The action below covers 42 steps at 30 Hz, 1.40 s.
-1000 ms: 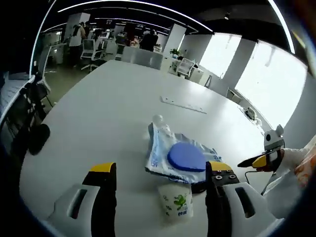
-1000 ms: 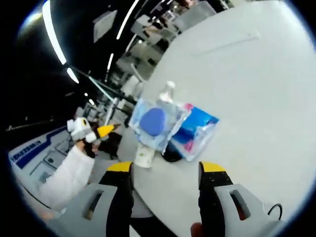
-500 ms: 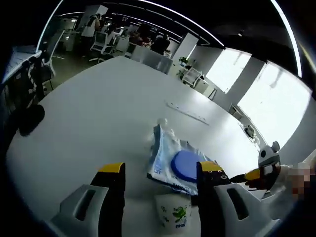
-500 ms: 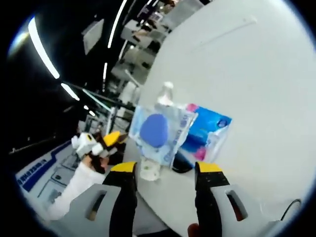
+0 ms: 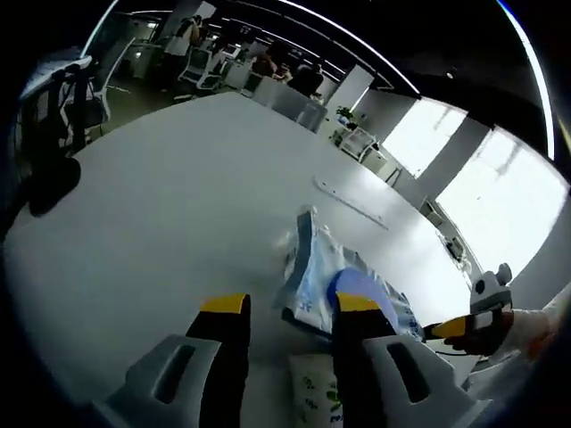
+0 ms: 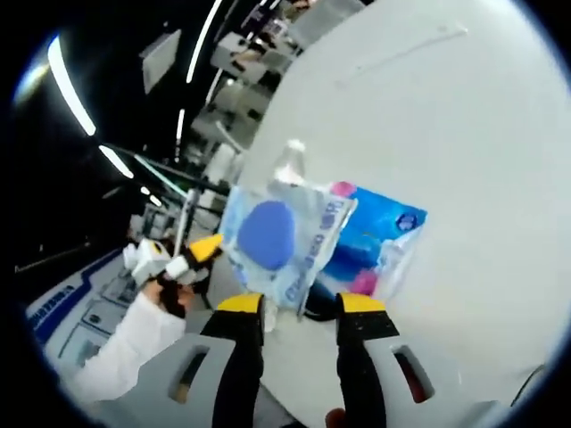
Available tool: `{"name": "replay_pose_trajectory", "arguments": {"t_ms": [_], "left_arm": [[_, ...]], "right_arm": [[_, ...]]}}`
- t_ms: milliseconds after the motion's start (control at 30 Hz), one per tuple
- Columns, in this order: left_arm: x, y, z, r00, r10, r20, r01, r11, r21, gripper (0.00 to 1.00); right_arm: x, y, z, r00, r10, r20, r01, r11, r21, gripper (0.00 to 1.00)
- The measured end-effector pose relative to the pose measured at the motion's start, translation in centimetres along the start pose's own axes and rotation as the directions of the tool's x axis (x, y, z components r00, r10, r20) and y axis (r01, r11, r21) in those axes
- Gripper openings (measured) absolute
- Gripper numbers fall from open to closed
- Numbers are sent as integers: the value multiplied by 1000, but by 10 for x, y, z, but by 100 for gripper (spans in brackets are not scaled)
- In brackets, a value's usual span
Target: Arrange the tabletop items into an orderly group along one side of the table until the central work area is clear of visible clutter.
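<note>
A white surface is seen, with a pale blue translucent packet marked by a solid blue disc. Beside it a brighter blue packet is patterned with pink patches. A white paper cup is printed with a green motif. Each gripper is coloured black and grey, tipped in yellow. A white sleeve is shown.

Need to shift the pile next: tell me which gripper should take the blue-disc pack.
Right, probably. The right gripper has its jaws straddling the lower corner of the blue-disc pack. The left gripper points beside it, toward bare table.
</note>
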<state>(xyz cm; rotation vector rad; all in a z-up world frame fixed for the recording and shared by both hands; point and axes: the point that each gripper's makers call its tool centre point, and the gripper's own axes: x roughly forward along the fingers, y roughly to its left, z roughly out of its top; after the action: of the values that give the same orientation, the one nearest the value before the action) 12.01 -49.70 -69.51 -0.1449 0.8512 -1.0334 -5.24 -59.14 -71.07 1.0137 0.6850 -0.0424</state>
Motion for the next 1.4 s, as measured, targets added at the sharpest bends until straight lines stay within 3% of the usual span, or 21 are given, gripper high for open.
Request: {"name": "replay_pose_trajectory", "arguments": {"t_ms": [67,133,233,467,800,1000,1167,1400], "left_arm": [[-1,4,3,1000,16,24,-15,1000,-7,29],[-3,7,8,999,15,50,-12,998,-61,22],[-4,9,9,998,4,59,2,995,-97,8],[-3,7,7,998,-6,65,15,991,-136,5],[-19,-9,12,992,-32,118,52,983,-177,0],[-36,-28,28,980,-72,185,98,986,-135,0],[-47,-45,49,955,-113,275,147,984,-105,0],[-50,-70,63,929,-171,329,211,973,-91,0]], "right_arm": [[2,2,2,1000,9,11,-9,1000,17,24],[5,8,2,999,33,6,-33,999,24,19],[8,10,3,1000,25,-4,-25,999,-41,11],[11,4,2,1000,16,-5,-16,1000,9,0],[4,15,6,998,62,21,-63,995,73,0],[-4,29,15,994,105,43,-105,994,5,0],[-16,44,31,987,146,74,-138,985,-99,0],[-42,54,54,981,146,124,-113,964,-241,0]]}}
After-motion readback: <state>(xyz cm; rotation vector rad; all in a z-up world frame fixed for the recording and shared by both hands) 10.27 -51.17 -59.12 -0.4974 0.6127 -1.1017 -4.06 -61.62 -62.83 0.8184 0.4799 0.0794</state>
